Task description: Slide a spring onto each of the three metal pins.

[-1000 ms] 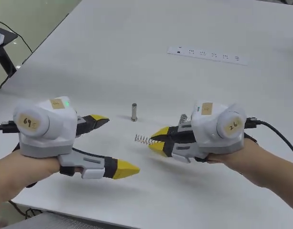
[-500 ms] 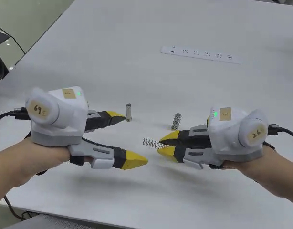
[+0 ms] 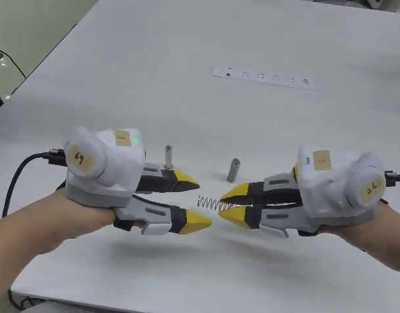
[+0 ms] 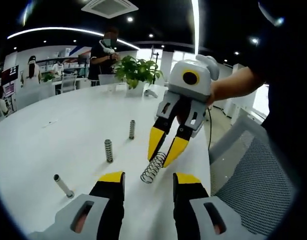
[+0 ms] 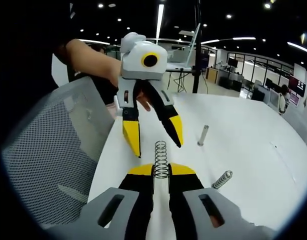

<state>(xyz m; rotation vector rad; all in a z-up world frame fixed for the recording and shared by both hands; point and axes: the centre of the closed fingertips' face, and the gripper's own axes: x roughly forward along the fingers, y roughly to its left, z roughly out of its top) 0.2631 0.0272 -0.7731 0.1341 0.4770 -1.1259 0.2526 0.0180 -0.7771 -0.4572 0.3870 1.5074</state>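
loose spring [image 3: 212, 204]: I see it held level above the table, pinched at one end, its free end pointing at the other gripper. In the left gripper view it hangs slanted, coils open.
right gripper [image 3: 223, 205]: clenched on the loose spring. In my right gripper view the yellow tips sit nearly together with the coil end between them.
left gripper [image 3: 205, 203]: released, jaws spread and holding nothing. The two yellow tips sit on either side of the spring's free end; I cannot tell if they touch it.
grippers: nose to nose, tips near each other, off the table.
bare pin [image 3: 168, 156]: upright on the table, just behind the left gripper's upper jaw, no coil on it.
loaded pin [image 3: 233, 170]: stands on the table with a coil around it, near the right gripper's tips, apart from the bare pin.
second loaded pin [image 4: 132, 129]: in the left gripper view, farther along the table past the first, coil on it too.
table [image 3: 187, 78]: white, flat.
power strip [image 3: 265, 77]: white, lying far back on the table, well apart from the pins.
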